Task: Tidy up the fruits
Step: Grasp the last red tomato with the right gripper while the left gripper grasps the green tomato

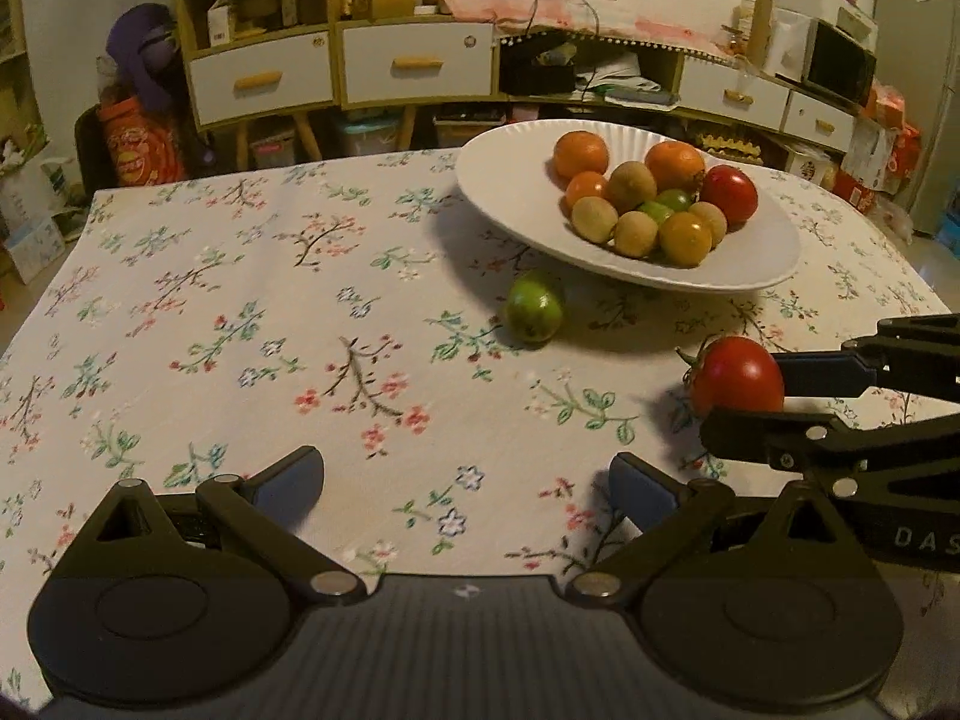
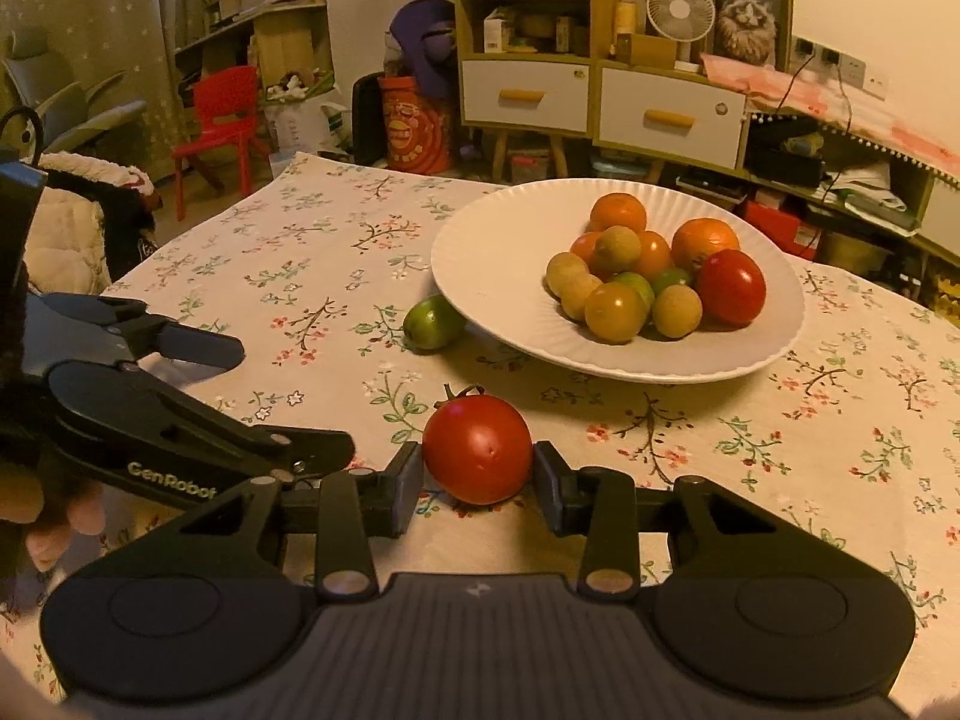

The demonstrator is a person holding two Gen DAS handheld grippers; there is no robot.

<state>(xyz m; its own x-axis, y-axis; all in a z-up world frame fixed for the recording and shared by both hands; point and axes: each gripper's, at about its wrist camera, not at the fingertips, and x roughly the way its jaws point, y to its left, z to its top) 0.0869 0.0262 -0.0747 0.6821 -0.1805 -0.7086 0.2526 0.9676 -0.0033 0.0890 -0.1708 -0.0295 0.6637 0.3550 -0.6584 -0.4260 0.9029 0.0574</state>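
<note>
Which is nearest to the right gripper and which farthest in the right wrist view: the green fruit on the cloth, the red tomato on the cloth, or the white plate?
1. Red tomato: between the fingers of the right gripper, at the tips.
2. Green fruit: farther on, slightly left, at the plate's edge.
3. White plate: behind, to the right; its near rim is about level with the green fruit.

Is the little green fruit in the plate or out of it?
Out. The green fruit lies on the tablecloth beside the near rim of the plate, while the other fruits sit piled inside.
</note>
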